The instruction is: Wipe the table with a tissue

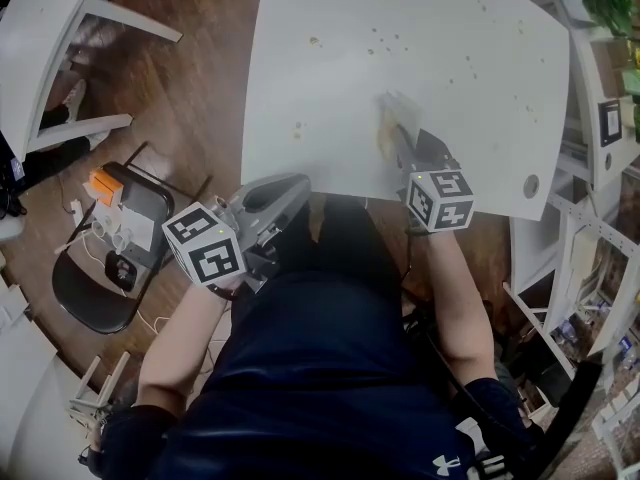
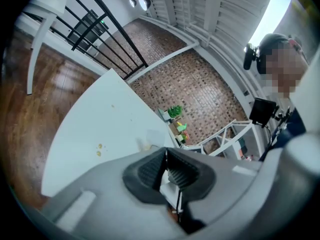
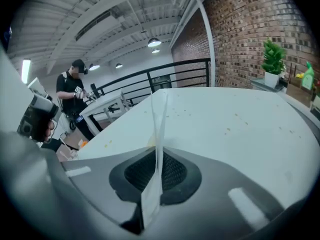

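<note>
The white table (image 1: 330, 88) carries several small yellowish crumbs and stains (image 1: 380, 38). My right gripper (image 1: 396, 136) hovers over the table's near edge, shut on a white tissue (image 1: 393, 116) with a yellowish smear. In the right gripper view the tissue (image 3: 160, 129) stands edge-on as a thin sheet pinched between the pads of the right gripper (image 3: 159, 153), with the speckled tabletop (image 3: 240, 124) beyond. My left gripper (image 1: 298, 186) sits just off the table's front edge, shut and empty. In the left gripper view the left gripper (image 2: 166, 158) points along the table (image 2: 100, 124), with stains (image 2: 99, 149) ahead.
A white chair (image 1: 40, 58) stands at the far left, and a black folding chair (image 1: 110, 268) with small items is beside my left arm. White shelving (image 1: 590, 168) and a green plant (image 1: 608, 3) line the right side. A person (image 3: 70, 94) stands in the background.
</note>
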{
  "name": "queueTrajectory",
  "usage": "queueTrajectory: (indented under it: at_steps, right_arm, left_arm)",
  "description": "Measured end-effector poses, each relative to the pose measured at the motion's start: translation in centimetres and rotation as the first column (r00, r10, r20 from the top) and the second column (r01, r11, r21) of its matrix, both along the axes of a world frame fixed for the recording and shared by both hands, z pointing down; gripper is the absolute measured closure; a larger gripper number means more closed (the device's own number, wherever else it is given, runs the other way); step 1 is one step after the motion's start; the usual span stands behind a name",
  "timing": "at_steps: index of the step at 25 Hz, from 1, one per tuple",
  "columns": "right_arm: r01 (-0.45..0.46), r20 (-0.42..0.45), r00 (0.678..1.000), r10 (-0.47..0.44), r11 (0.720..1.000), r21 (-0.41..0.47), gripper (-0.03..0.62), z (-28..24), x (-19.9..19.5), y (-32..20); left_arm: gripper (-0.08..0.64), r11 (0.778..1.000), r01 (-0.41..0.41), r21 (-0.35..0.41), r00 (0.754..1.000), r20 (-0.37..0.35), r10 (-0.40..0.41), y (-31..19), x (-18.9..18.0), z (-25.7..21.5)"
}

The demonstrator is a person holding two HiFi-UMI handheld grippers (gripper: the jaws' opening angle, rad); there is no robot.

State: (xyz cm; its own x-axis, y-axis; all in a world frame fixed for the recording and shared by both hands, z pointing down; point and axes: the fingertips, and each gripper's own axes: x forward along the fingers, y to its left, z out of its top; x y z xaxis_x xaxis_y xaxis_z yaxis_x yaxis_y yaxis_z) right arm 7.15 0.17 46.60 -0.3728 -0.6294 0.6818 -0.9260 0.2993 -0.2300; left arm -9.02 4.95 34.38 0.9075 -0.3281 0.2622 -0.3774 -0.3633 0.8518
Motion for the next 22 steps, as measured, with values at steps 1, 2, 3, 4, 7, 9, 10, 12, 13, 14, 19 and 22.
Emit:
queueTrajectory:
  at_steps: [1,2,3,4,7,9,10,12,13,14,19,22]
  right_arm:
    - [-0.018,0.016,1.000,0.018,1.000,0.013,0.581,-0.5,0.0,-0.2]
    - [-0.033,0.024,0.999,0.033,0.999,0.026,0.581,-0.9,0.1,-0.4]
    - [-0.045,0.028,0.999,0.044,0.998,0.039,0.581,-1.3,0.3,-0.5]
    - [-0.055,0.031,0.998,0.053,0.997,0.053,0.581,-1.8,0.3,-0.7]
    - [-0.073,0.037,0.997,0.070,0.993,0.093,0.581,-3.0,0.4,-1.0]
    - [-0.084,0.038,0.996,0.080,0.991,0.105,0.581,-3.1,0.4,-1.2]
    - [-0.092,0.038,0.995,0.089,0.990,0.102,0.581,-2.8,0.4,-1.3]
    - [-0.112,0.026,0.994,0.110,0.990,0.082,0.581,-1.6,0.5,-1.3]
    - [-0.116,0.011,0.993,0.116,0.991,0.069,0.581,-0.8,0.5,-1.2]
    - [-0.114,-0.009,0.993,0.115,0.992,0.057,0.581,0.0,0.4,-1.1]
    - [-0.057,-0.088,0.994,0.059,0.998,0.027,0.581,2.4,-1.7,0.0]
    - [-0.034,-0.127,0.991,0.034,0.999,0.002,0.581,3.3,-3.2,1.0]
  left_arm:
    - [0.551,1.000,0.001,0.001,1.000,-0.004,-0.001,-0.1,-0.1,0.0]
    - [0.550,1.000,0.001,0.002,1.000,-0.008,-0.001,-0.1,-0.2,-0.1]
    - [0.551,1.000,0.001,0.002,1.000,-0.011,-0.001,-0.2,-0.3,-0.1]
    - [0.551,1.000,0.001,0.002,1.000,-0.014,-0.001,-0.2,-0.4,-0.1]
    - [0.551,1.000,0.002,0.000,1.000,-0.019,-0.002,-0.1,-0.7,0.0]
    - [0.551,1.000,0.008,-0.001,1.000,-0.021,-0.008,-0.1,-1.0,0.0]
    - [0.550,1.000,0.011,-0.002,1.000,-0.021,-0.011,-0.1,-1.1,0.0]
    - [0.551,1.000,0.017,-0.005,1.000,-0.021,-0.017,0.1,-1.5,0.1]
    - [0.551,1.000,0.020,-0.008,1.000,-0.019,-0.020,0.2,-1.7,0.3]
    - [0.551,1.000,0.023,-0.012,1.000,-0.017,-0.024,0.3,-2.0,0.4]
    - [0.551,0.999,0.028,-0.042,1.000,0.002,-0.028,0.8,-3.3,1.5]
    - [0.551,0.999,0.014,-0.047,1.000,0.003,-0.014,0.9,-3.4,1.6]
